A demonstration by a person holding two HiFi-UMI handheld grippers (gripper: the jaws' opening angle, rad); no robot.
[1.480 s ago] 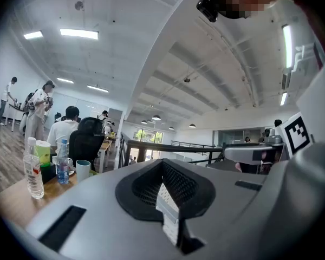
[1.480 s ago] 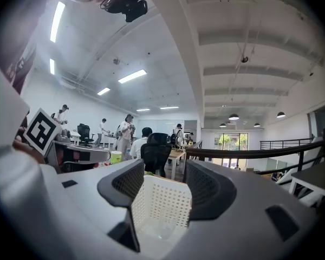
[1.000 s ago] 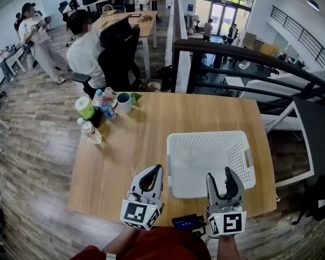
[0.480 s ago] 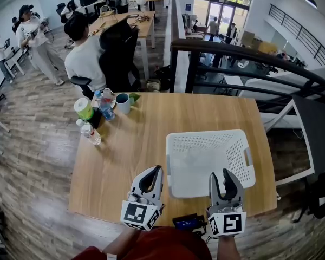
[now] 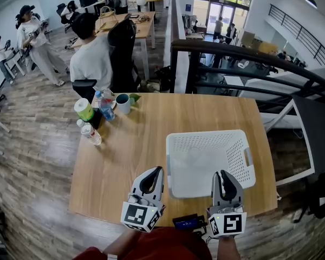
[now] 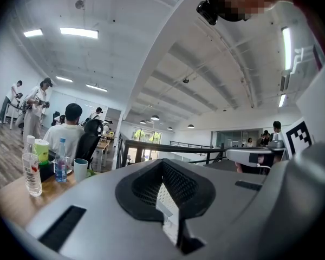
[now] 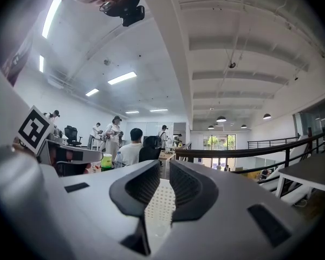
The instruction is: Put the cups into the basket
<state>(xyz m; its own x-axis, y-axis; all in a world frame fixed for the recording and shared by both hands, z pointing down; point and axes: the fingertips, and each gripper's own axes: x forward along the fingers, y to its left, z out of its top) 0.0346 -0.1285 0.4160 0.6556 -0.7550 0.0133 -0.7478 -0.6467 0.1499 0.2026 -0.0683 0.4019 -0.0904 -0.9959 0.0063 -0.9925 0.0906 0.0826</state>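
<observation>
Currently, head view: white basket (image 5: 208, 161) sits on the wooden table (image 5: 135, 156), right of centre and near the front edge. White cup (image 5: 123, 103) and green cup (image 5: 84, 108) stand upright at the far left corner among two bottles (image 5: 90, 132), well apart from the basket. Left gripper (image 5: 155, 173) is over the table just beside the basket's left wall. Right gripper (image 5: 221, 176) is over the basket's front rim. A seated person (image 5: 92, 58) is behind the table.

Left gripper view: left gripper (image 6: 162, 167) has its jaws together at the tips and holds nothing. The basket's perforated wall (image 6: 163, 199) shows through the loop of the pads. White cup (image 6: 80, 169) is far off to the left.

Right gripper view: right gripper (image 7: 165, 169) has its jaws closing with a slim gap left. Nothing is between them; only the basket wall (image 7: 160, 207) shows beyond. Green cup (image 7: 106, 160) shows at a distance on the left.
</observation>
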